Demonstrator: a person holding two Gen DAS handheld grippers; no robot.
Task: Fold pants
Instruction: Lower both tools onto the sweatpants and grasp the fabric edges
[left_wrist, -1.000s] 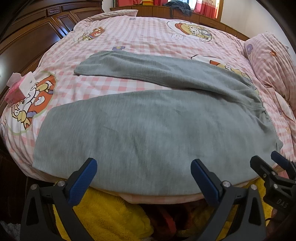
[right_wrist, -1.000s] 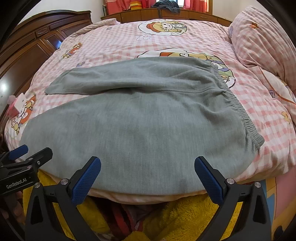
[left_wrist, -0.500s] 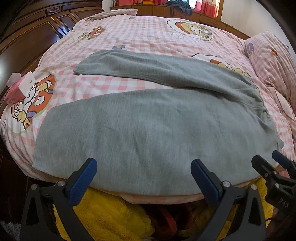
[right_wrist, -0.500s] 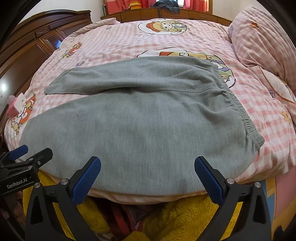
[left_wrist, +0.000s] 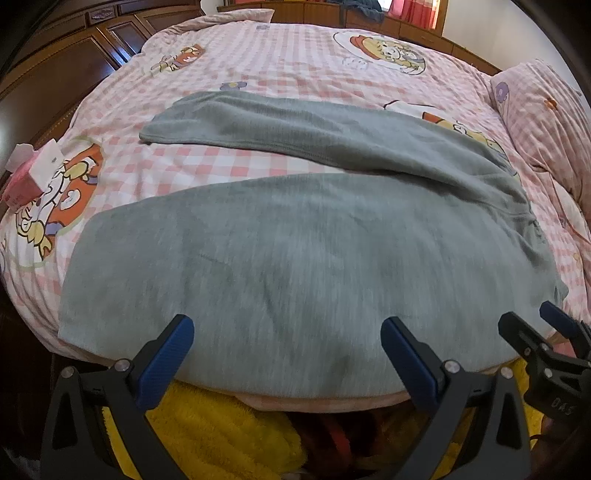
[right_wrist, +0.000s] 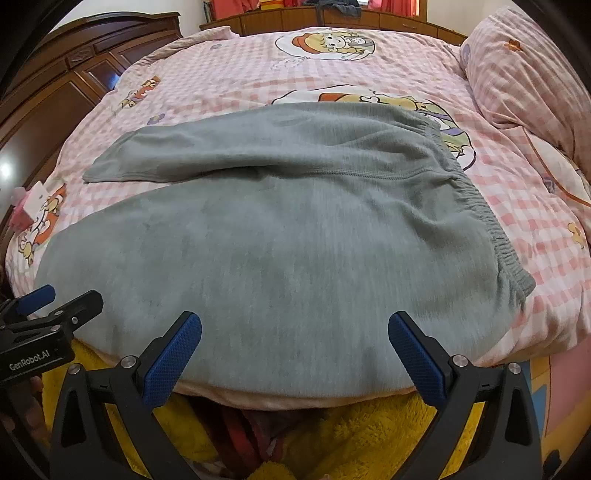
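Note:
Grey pants (left_wrist: 295, 258) (right_wrist: 288, 240) lie spread flat on the bed, both legs pointing left and the elastic waistband (right_wrist: 491, 225) at the right. The far leg (left_wrist: 295, 125) angles away from the near one. My left gripper (left_wrist: 288, 354) hangs open just in front of the near leg's lower edge, at the bed's front edge, holding nothing. Over the near hip area my right gripper (right_wrist: 295, 347) is open too, also at the front edge. Each gripper shows in the other's view: the right gripper (left_wrist: 546, 332) at the right, the left gripper (right_wrist: 55, 299) at the left.
The bed (left_wrist: 295, 55) has a pink checked cover with cartoon prints. A pink tissue pack (left_wrist: 33, 173) sits at its left edge. A pillow (right_wrist: 528, 74) lies at the right. Dark wooden cabinets (right_wrist: 74, 74) stand left. Yellow fleece (left_wrist: 221, 435) hangs below the front edge.
Both views have edged slightly forward and up toward the pants; the pants lie as before and both grippers stay open.

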